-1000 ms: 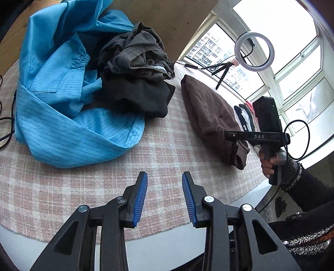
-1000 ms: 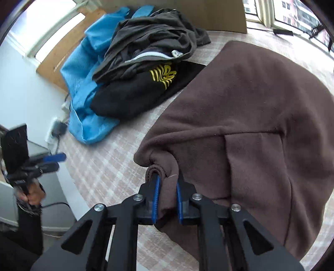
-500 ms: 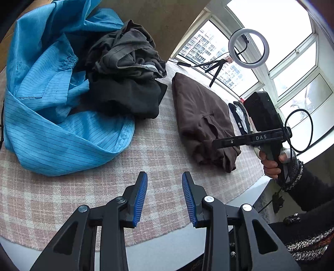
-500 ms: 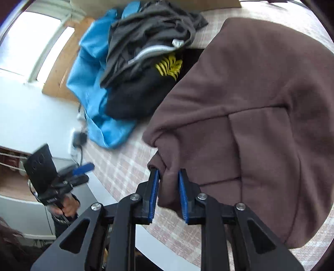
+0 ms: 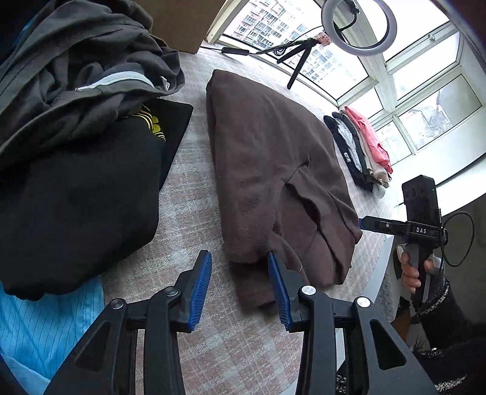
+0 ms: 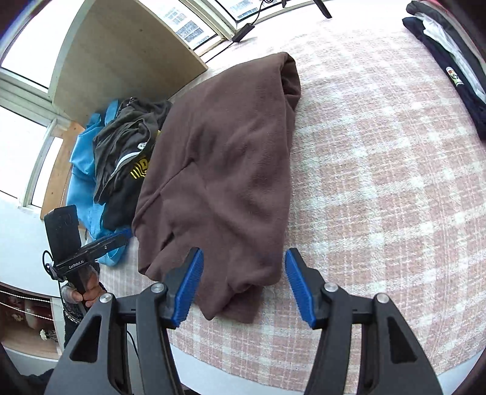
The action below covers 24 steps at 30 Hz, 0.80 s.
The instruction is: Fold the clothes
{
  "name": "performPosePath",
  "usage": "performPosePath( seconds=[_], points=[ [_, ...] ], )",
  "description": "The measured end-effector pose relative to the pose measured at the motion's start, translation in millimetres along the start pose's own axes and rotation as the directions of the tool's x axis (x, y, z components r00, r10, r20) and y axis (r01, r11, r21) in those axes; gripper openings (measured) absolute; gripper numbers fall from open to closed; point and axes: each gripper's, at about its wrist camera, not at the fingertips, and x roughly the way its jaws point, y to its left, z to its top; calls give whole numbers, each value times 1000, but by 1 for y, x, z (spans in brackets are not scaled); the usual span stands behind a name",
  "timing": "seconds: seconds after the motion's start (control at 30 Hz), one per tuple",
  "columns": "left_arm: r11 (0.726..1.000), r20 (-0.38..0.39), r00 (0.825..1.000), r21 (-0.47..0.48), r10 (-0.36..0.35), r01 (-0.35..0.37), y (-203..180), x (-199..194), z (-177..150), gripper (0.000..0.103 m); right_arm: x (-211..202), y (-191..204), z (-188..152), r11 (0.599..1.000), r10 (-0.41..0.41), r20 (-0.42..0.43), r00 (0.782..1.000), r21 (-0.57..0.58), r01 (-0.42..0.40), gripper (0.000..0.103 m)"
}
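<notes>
A ring light (image 5: 358, 27) on a tripod (image 5: 299, 57) stands by the windows (image 5: 431, 100)

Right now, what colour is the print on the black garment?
Yellow; the print on the black garment shows best in the left wrist view.

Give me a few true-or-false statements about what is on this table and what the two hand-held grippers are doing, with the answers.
1. The right gripper is clamped on the brown garment. False: its jaws are open, with the garment's near end lying between them.
2. The left gripper is open and holds nothing. True.
3. The brown garment lies on a pink checked tablecloth. True.
4. The black garment with a yellow print lies on top of the brown one. False: it lies beside it, under a grey garment.
5. A stack of folded clothes sits at the far side near the windows. True.
</notes>
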Motion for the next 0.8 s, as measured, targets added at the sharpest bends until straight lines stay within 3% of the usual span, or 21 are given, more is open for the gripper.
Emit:
performPosePath(
  seconds=[0.1,0.13,0.17,0.2,0.3,0.37,0.43,0.53,0.6,0.67,0.73,0.8],
  points=[
    [1000,-27,999,-7,-21,21,-1,9,3,34,19,-9,2,998,48,-29,998,39,-47,54],
    [1000,-27,999,-9,-29,29,-2,10,4,27,23,-9,2,998,56,-38,998,39,-54,49],
    [999,-23,999,-8,-31,31,-5,9,5,20,23,-9,2,998,56,-38,998,35,-55,33],
    [1000,-19,1000,-1,-25,25,-7,8,6,17,23,-8,2,998,57,-36,998,28,-56,25],
    [1000,3,1000,10,-21,21,-14,-3,7,14,10,2,3,997,82,-12,997,-11,-82,15],
    [1000,27,999,20,-19,19,-15,-14,7,13,-1,9,3,993,115,-2,993,-39,-115,13],
    [999,17,1000,28,21,-21,-11,-13,4,13,-3,14,2,991,94,-5,996,-91,-94,13],
    [993,-20,994,42,111,-110,-8,-10,1,13,12,8,-3,990,-49,-52,997,-137,41,13],
    [984,-33,985,60,171,-169,-8,-10,-2,13,12,5,-5,986,-87,-62,994,-147,78,19],
    [973,-32,975,81,219,-216,-12,-14,-3,11,-4,14,-6,979,-85,-3,996,-187,84,28],
    [971,20,977,114,211,-212,-28,-31,2,11,-20,24,-7,970,-81,57,995,-226,92,33],
    [972,47,986,166,162,-167,-48,-38,10,13,-36,33,-8,959,-73,117,990,-264,102,44]
  ],
)
